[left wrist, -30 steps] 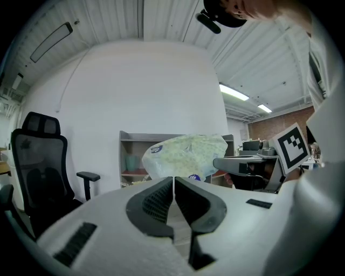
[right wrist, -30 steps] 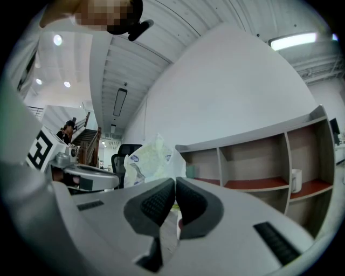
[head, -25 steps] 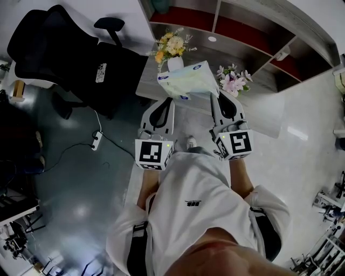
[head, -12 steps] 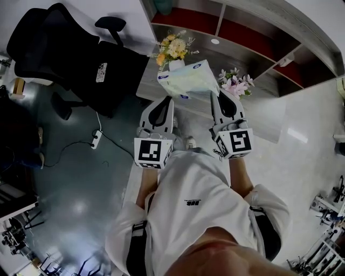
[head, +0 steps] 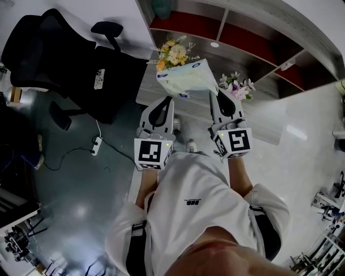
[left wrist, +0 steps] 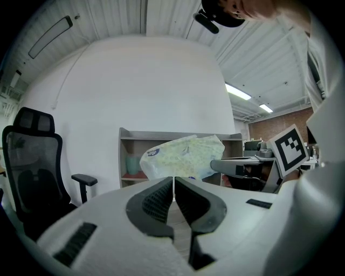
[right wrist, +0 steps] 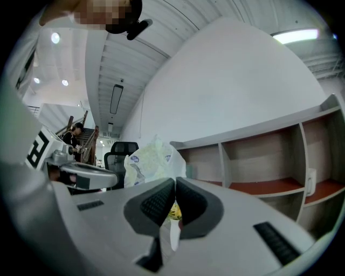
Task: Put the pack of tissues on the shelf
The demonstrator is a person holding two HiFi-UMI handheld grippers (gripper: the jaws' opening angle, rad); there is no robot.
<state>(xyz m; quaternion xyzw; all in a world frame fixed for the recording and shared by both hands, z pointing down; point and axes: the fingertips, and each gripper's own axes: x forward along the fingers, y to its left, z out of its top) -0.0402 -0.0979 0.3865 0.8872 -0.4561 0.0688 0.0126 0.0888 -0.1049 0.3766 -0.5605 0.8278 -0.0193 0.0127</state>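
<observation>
Since a second ago the pack of tissues [head: 186,77] has been carried a little farther out, and it now covers the white vase under the yellow flowers [head: 171,53].

The left tool [head: 166,101] has its jaws pressed together, with only a thin white sliver of wrap showing between them. It holds the near left corner of the pack. The right tool [head: 214,94] is also clamped, and a strip of white plastic wrap hangs down between its pads. It grips the near right edge. The pack hangs in the air between the two tools, puffy and pale, with blue labels showing on its wrap.

It hovers over the grey desk [head: 146,86], between the yellow flowers to the far left and the pink flowers [head: 235,85] to the right. Beyond the desk stands the shelf [head: 253,46], with red-floored compartments and a teal vase [head: 161,8] in the left one. The pack is not yet on the shelf.

A black office chair [head: 64,59] stands well to the left. A white power strip [head: 97,144] lies on the floor near it.
</observation>
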